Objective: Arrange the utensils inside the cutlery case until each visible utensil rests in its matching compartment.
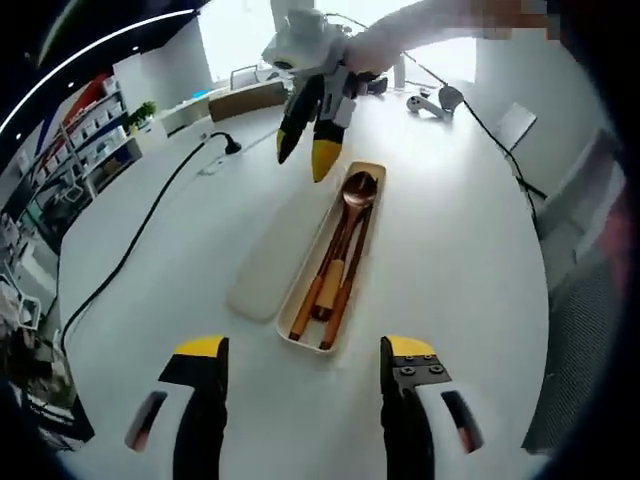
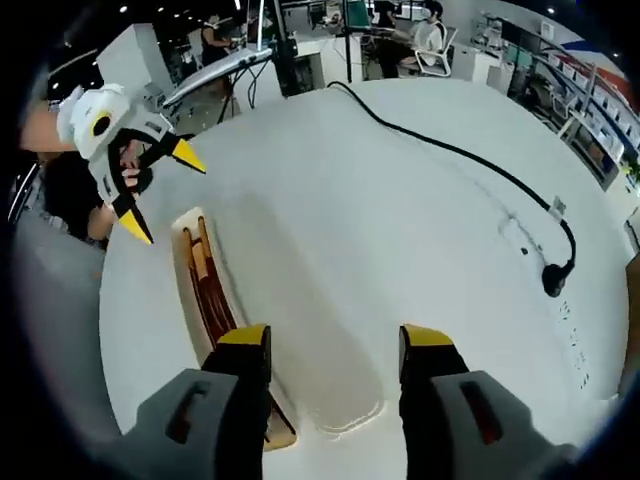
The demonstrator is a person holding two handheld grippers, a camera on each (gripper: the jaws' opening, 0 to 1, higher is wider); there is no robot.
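Left gripper view shows the spoon (image 1: 358,190) in the case (image 1: 300,335); both hand-held grippers (image 1: 305,355) (image 2: 335,340) gape wide, empty

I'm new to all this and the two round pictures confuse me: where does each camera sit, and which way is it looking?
Left gripper view: rides on the left gripper, looking across the white table at the open cutlery case; the right gripper hangs beyond it.
Right gripper view: rides on the right gripper, looking from the opposite end over the lid and cutlery case; the left gripper shows, held by a hand.
Shared: table, case, lid, black cable.
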